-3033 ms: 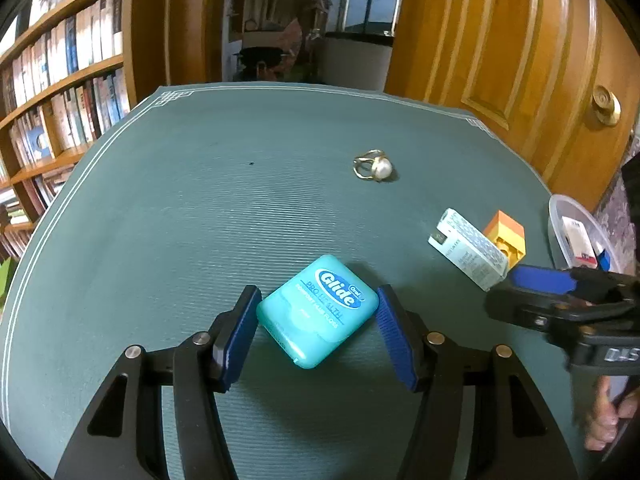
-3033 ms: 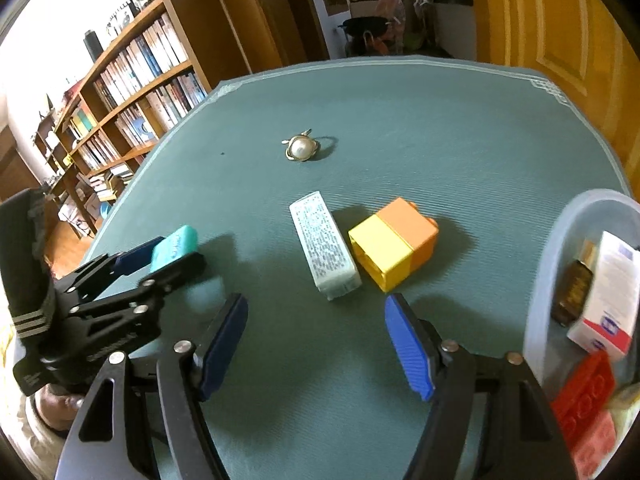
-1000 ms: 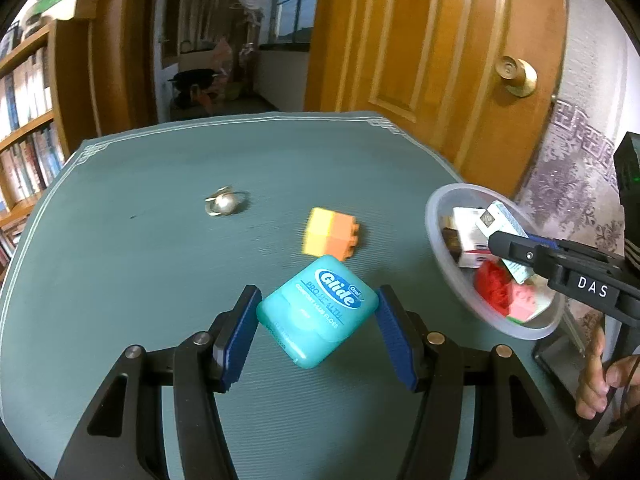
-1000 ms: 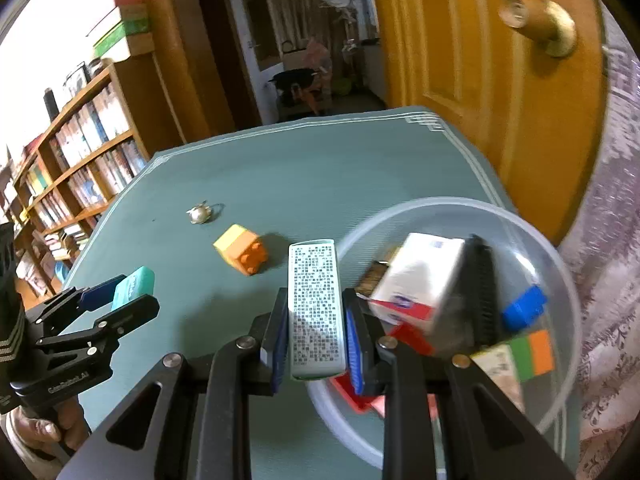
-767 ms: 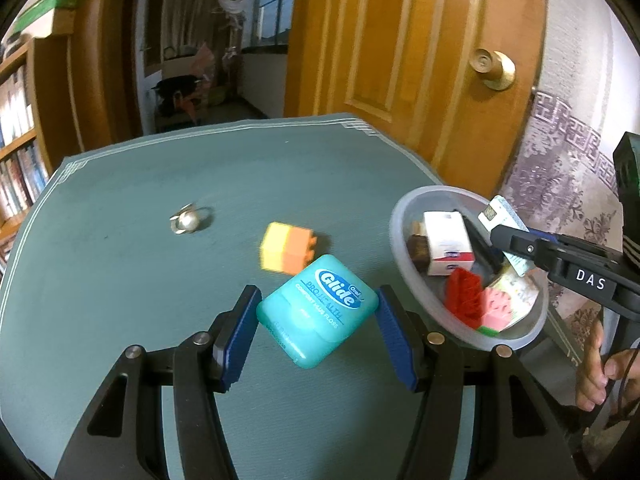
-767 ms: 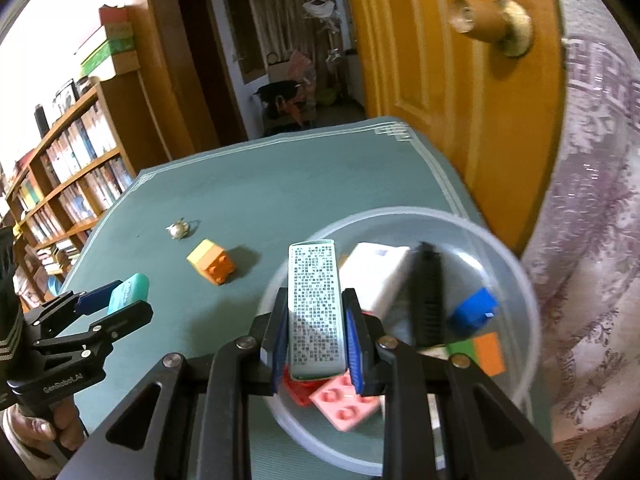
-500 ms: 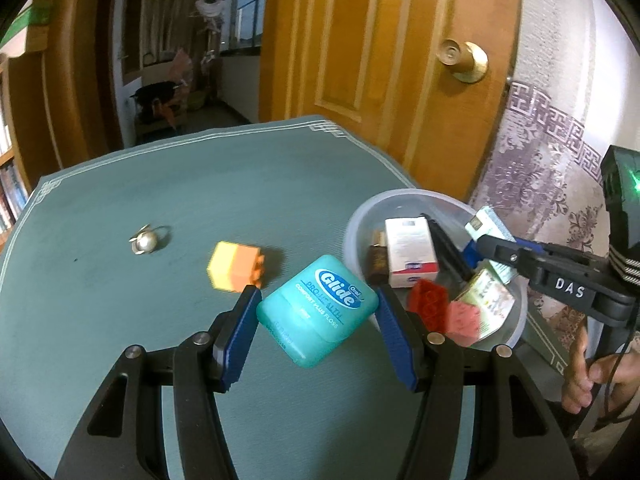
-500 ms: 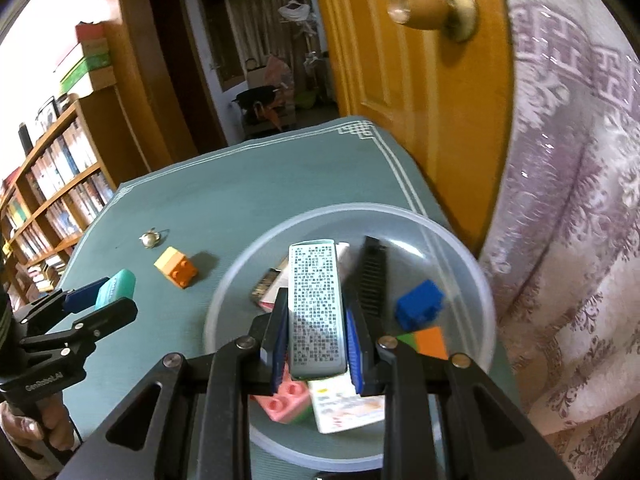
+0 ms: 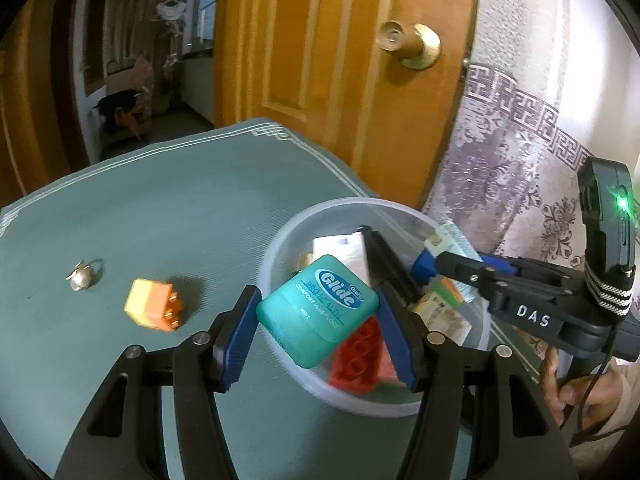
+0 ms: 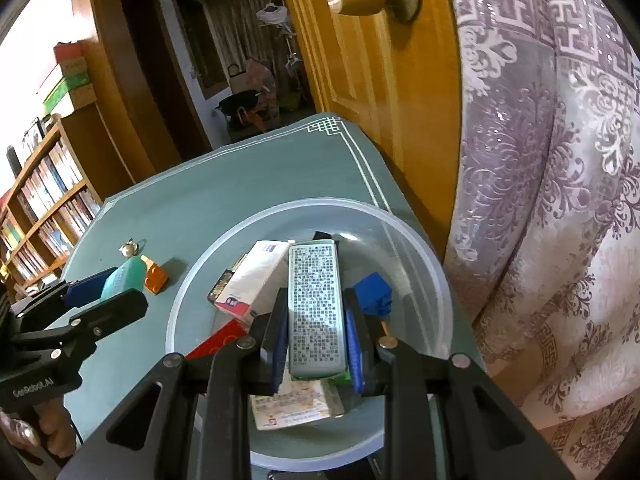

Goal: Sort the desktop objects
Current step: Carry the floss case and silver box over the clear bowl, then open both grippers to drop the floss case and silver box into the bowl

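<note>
My left gripper [image 9: 316, 320] is shut on a teal Glide floss case [image 9: 318, 310], held in the air above the left rim of a clear plastic bowl [image 9: 276, 240]. My right gripper [image 10: 316, 340] is shut on a slim white box with fine print [image 10: 316, 300], held over the middle of the same bowl [image 10: 420, 248]. From the right wrist view the left gripper [image 10: 96, 292] with the floss case [image 10: 124, 274] hangs left of the bowl. An orange and yellow block [image 9: 154, 310] and a pearl ring [image 9: 82, 278] lie on the green table [image 9: 180, 208].
The bowl holds a red brick [image 9: 358, 354], a white carton [image 10: 252, 280], a blue block [image 10: 374, 288], a black comb [image 9: 386, 260] and other packets. It stands near the table's right edge, by a patterned curtain [image 10: 540, 200] and a wooden door [image 9: 340, 80]. Bookshelves [image 10: 44, 204] line the left.
Both grippers have carried their loads rightward to the bowl. The floss case now overlaps its rim, and the white box has moved from the bowl's near-left rim to over its middle.
</note>
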A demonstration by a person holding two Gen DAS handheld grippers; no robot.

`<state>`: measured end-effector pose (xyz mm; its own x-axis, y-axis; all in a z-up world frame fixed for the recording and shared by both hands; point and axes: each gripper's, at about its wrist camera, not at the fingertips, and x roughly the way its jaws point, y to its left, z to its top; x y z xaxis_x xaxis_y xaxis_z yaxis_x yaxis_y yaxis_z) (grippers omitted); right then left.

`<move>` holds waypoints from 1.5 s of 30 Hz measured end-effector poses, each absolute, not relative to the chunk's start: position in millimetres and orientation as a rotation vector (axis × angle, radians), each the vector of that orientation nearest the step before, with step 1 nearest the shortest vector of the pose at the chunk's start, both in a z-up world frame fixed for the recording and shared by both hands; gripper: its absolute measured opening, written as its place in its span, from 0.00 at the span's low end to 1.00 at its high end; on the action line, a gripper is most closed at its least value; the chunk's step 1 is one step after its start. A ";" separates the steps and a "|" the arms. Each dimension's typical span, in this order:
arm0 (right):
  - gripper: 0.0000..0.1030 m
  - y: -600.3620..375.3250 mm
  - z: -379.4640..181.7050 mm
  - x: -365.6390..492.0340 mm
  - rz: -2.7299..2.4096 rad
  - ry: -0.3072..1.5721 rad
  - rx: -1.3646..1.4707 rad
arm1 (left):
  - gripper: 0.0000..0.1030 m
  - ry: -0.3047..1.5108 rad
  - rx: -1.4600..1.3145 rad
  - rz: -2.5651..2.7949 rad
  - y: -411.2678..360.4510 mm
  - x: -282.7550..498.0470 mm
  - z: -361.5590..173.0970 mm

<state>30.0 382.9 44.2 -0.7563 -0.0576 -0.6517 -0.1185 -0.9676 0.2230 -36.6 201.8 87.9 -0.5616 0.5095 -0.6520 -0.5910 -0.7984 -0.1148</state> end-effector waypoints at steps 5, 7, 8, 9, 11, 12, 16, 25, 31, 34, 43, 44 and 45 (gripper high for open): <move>0.27 391.2 42.9 32.6 2.880 0.412 -1.073 | 0.60 0.146 -0.919 2.267 223.1 -41.6 87.4; 0.27 393.8 41.0 33.4 2.872 0.414 -1.077 | 0.61 0.125 -0.940 2.233 230.0 -45.5 86.1; 0.27 395.4 40.1 33.6 2.865 0.418 -1.080 | 0.61 0.113 -0.956 2.218 232.8 -47.7 85.5; 0.28 397.7 39.2 34.7 2.859 0.423 -1.083 | 0.61 0.097 -0.978 2.200 235.0 -50.5 84.3; 0.29 403.6 36.1 34.5 2.839 0.456 -1.100 | 0.70 0.067 -1.009 2.174 237.7 -53.9 81.8; 0.33 407.9 33.5 34.6 2.830 0.485 -1.111 | 0.71 0.047 -1.010 2.170 235.4 -54.6 80.4; 0.41 411.6 32.9 38.4 2.816 0.492 -1.099 | 0.73 -0.007 -1.022 2.183 225.4 -59.5 78.4; 0.42 403.8 38.2 37.6 2.835 0.466 -1.101 | 0.73 -0.014 -1.025 2.271 204.7 -64.7 78.6; 0.46 396.8 42.6 35.0 2.852 0.451 -1.094 | 0.73 -0.006 -1.038 2.325 187.1 -68.0 76.8; 0.47 388.5 43.8 32.0 2.867 0.440 -1.102 | 0.73 -0.035 -1.054 2.343 174.5 -71.9 75.1; 0.49 356.4 50.7 22.5 2.934 0.380 -1.115 | 0.73 -0.112 -1.101 2.413 134.4 -83.2 69.3; 0.49 354.6 51.5 21.3 2.939 0.382 -1.116 | 0.73 -0.118 -1.103 2.422 130.3 -83.9 68.8; 0.49 352.6 52.3 20.5 2.944 0.385 -1.117 | 0.73 -0.124 -1.105 2.434 125.3 -84.9 68.2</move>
<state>20.5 352.6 52.3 -0.7514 -0.1138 -0.6499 -0.0573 -0.9701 0.2360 -84.9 125.3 68.2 -0.5707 0.4449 -0.6902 -0.3724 -0.8893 -0.2654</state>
